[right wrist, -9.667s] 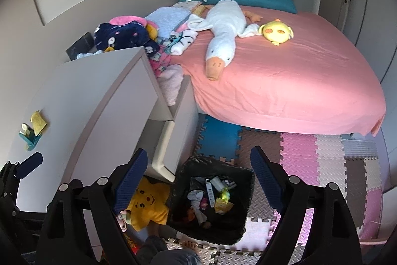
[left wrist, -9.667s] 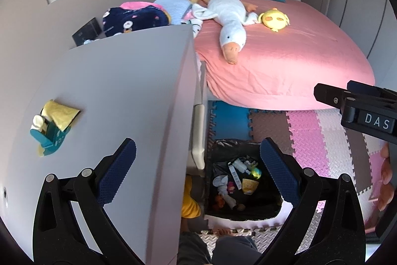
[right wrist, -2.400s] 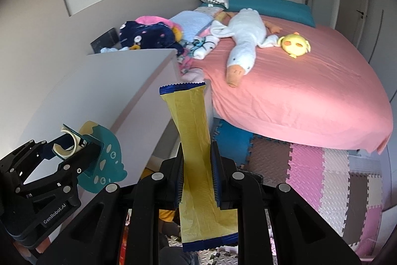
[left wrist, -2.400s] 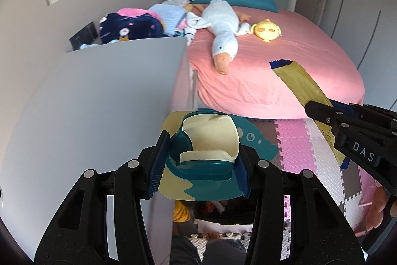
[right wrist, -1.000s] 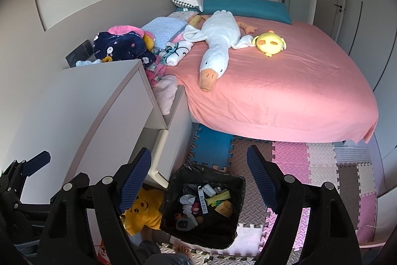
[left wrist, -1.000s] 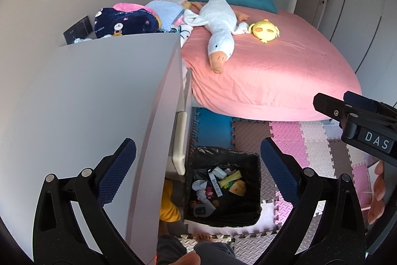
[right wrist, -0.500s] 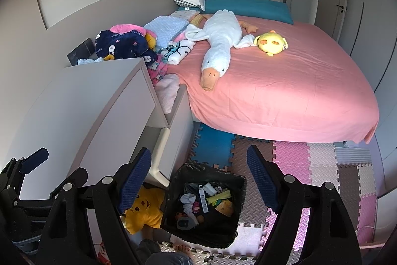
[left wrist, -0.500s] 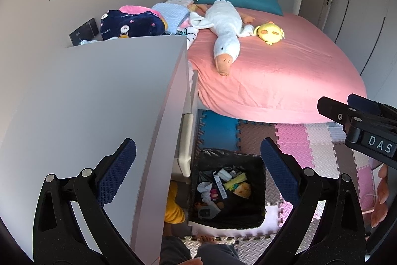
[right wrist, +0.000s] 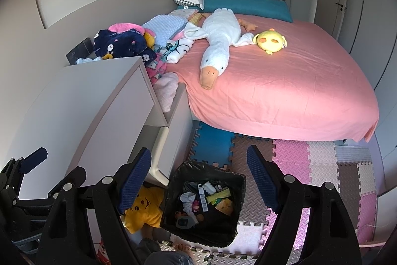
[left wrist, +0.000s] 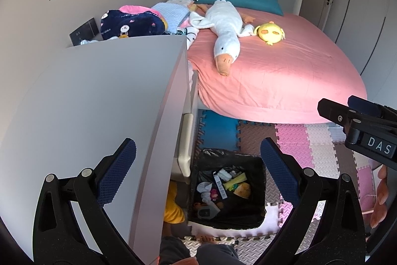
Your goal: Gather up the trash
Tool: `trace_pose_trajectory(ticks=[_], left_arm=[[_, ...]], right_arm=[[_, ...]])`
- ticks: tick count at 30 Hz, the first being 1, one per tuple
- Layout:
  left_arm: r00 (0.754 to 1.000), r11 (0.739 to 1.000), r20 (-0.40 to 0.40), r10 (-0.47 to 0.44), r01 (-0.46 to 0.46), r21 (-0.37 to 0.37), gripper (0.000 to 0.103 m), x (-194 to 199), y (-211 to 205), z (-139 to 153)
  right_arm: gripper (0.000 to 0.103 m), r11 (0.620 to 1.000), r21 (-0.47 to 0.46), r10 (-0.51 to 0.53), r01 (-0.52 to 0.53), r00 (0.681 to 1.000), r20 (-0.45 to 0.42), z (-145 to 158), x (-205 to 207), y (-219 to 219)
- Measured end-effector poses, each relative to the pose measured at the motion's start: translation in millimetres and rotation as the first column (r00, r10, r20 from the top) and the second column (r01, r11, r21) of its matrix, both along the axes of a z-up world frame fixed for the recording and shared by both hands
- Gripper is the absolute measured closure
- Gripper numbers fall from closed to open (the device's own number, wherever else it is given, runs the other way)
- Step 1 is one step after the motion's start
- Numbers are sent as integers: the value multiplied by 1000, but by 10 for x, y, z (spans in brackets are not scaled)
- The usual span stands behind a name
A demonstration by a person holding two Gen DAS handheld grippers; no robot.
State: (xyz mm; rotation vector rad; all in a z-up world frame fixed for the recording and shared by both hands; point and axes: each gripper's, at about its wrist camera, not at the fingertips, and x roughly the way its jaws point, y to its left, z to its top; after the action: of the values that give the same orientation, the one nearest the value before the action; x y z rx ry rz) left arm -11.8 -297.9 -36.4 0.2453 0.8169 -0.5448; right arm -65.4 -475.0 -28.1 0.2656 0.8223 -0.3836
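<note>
**Trash in bin, both grippers empty**

Left gripper: jaws spread wide, nothing between the blue pads. Right gripper: likewise released, jaws apart and empty. Both held above the floor, angled down toward the bin.

Bin: square, lined with a black bag, standing on the foam mats just beside the white dresser and near the foot of the pink bed. Trash heaped inside: a yellow wrapper, a white strip with a barcode, a crumpled white piece, a small pink bit, a yellow-orange scrap and a grey-and-black object at the low corner. Finer detail too small to tell.

Dresser top bare. Yellow plush wedged on the floor between dresser and bin. On the bed: a long white goose and a round yellow chick, well apart from the bin.
</note>
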Motion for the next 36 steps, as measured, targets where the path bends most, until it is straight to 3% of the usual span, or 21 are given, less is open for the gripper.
trace_pose_trajectory(ticks=[36], left_arm=[[997,997,24,-66,66,29,7,-108,-101,-14]], right_arm=[[23,1000,4,1,-1,1000,-7,-39,-23,-9]])
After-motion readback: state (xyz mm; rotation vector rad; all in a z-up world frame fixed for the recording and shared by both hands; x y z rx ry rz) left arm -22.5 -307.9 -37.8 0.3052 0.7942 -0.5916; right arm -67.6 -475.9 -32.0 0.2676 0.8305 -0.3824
